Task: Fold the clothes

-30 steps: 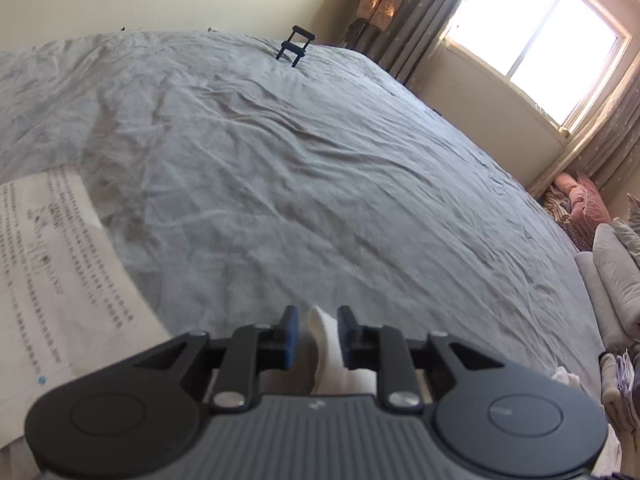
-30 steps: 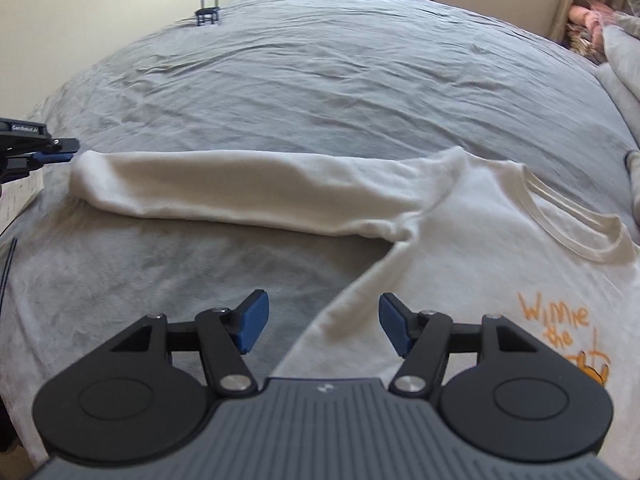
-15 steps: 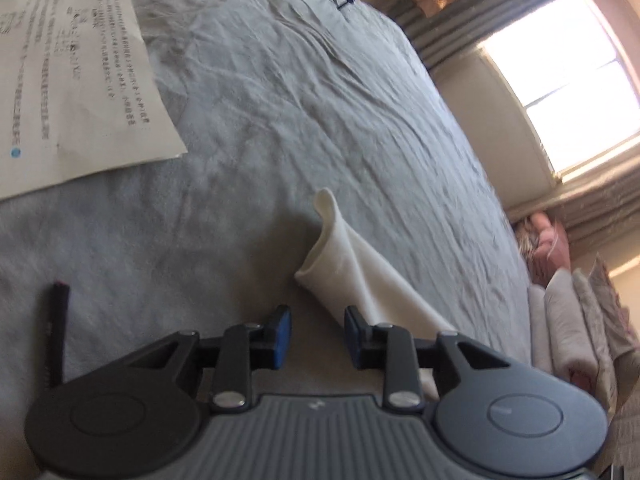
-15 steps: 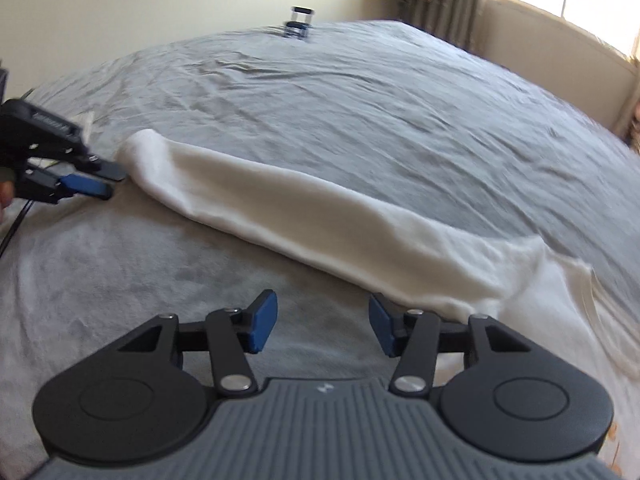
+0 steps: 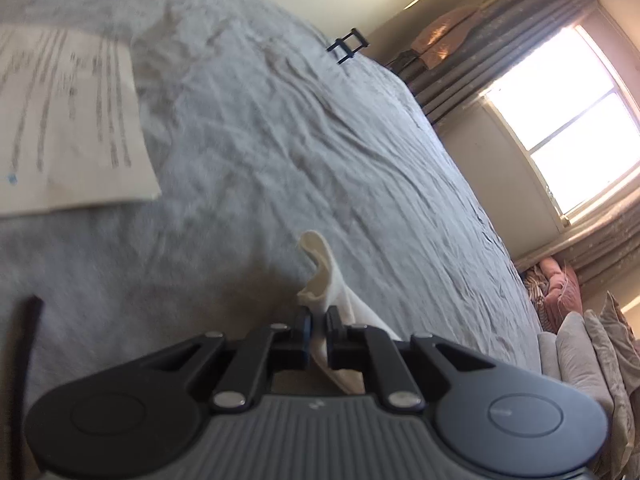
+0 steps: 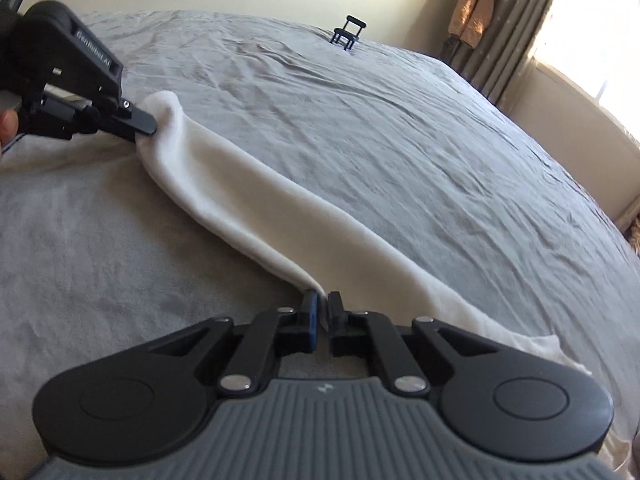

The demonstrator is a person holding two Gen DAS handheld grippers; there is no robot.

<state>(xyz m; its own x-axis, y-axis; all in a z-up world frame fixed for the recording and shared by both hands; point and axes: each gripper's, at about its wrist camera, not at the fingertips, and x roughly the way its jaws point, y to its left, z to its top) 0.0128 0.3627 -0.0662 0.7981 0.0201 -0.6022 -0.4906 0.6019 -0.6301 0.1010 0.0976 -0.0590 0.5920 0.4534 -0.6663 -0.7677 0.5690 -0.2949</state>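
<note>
A cream long-sleeved shirt lies on the grey bed; its long sleeve (image 6: 280,200) stretches from upper left to lower right in the right wrist view. My left gripper (image 5: 318,322) is shut on the cuff end of the sleeve (image 5: 326,276), which sticks up past the fingertips. It also shows in the right wrist view (image 6: 140,128), pinching the cuff. My right gripper (image 6: 323,305) is shut on the near edge of the sleeve, further down towards the shirt body. The shirt body is out of view.
A printed paper sheet (image 5: 68,120) lies on the grey bed cover (image 5: 280,128) at the left. A small black stand (image 6: 347,33) sits at the far side. Folded clothes (image 5: 584,360) are stacked at the right, below a window (image 5: 560,92). A dark rod (image 5: 24,344) lies near left.
Both grippers have closed on the sleeve: the left on the cuff, the right on the sleeve's near edge. The right gripper has moved in to the sleeve.
</note>
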